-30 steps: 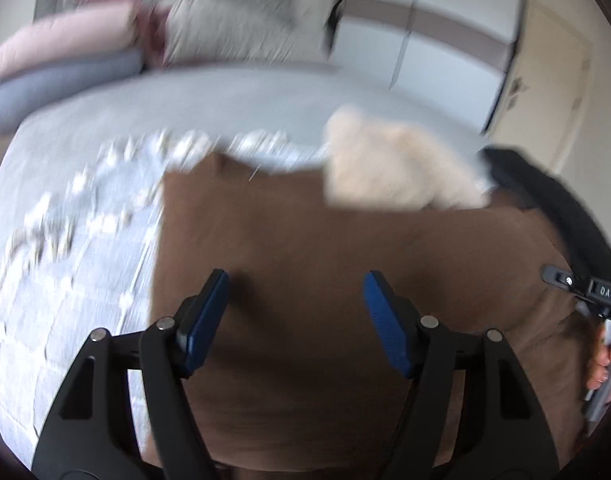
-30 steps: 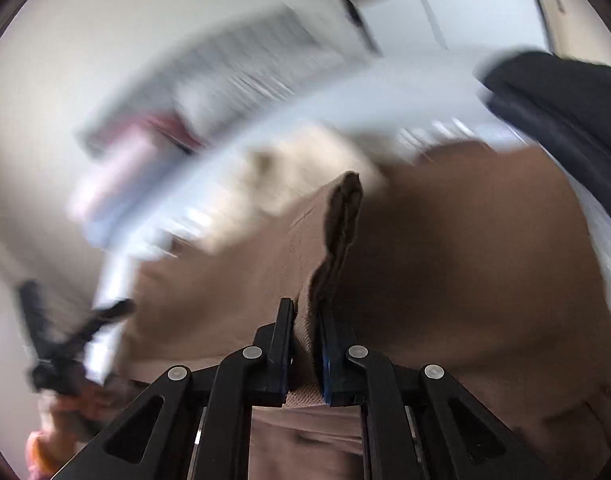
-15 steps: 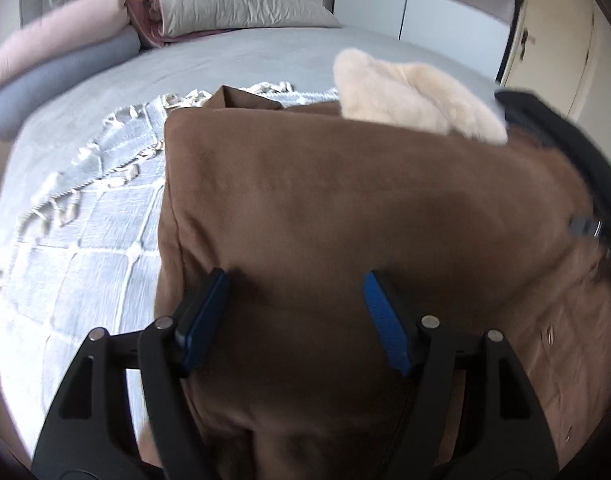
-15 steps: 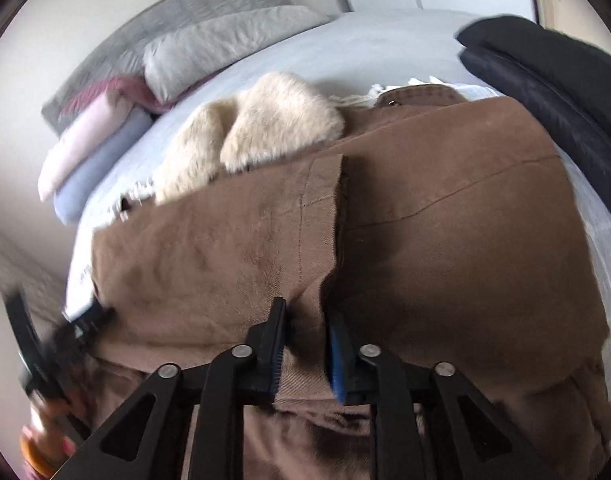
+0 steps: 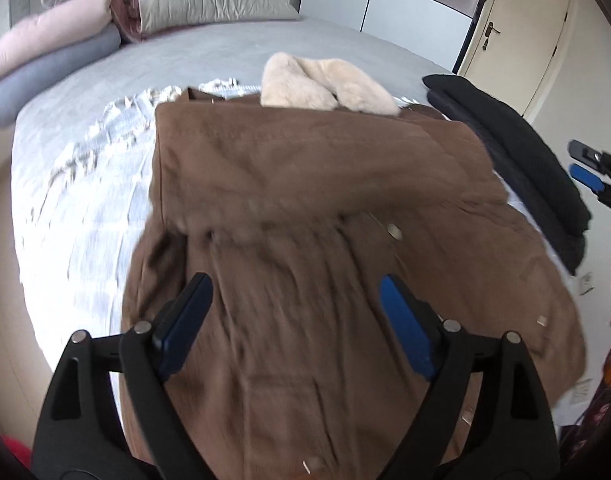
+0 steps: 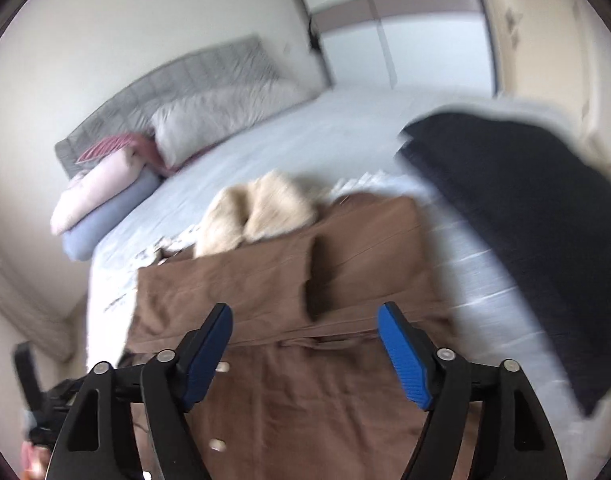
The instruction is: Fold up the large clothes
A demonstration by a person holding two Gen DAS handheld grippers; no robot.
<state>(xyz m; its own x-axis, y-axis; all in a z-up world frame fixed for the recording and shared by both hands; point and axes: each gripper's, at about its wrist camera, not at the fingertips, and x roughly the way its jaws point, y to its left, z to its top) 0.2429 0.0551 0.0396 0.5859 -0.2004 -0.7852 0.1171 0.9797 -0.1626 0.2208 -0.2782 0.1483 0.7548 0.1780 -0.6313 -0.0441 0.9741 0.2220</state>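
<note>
Both grippers released: left gripper [image 5: 293,320] and right gripper [image 6: 305,344] hover spread over the brown coat [image 5: 325,184], holding nothing. Coat lies at the bed's [image 5: 225,48] foot edge, sleeves laid across the chest; bottom half looks unfolded yet.

From my seat I can read no writing, brand, number or sign in either wrist view. The small white tag [image 5: 584,283] at the near right edge of the brown coat [image 5: 325,208] is too small and blurred to make out any print. The snaps on the coat show no lettering I can resolve, and the right wrist view is smeared by motion throughout.
</note>
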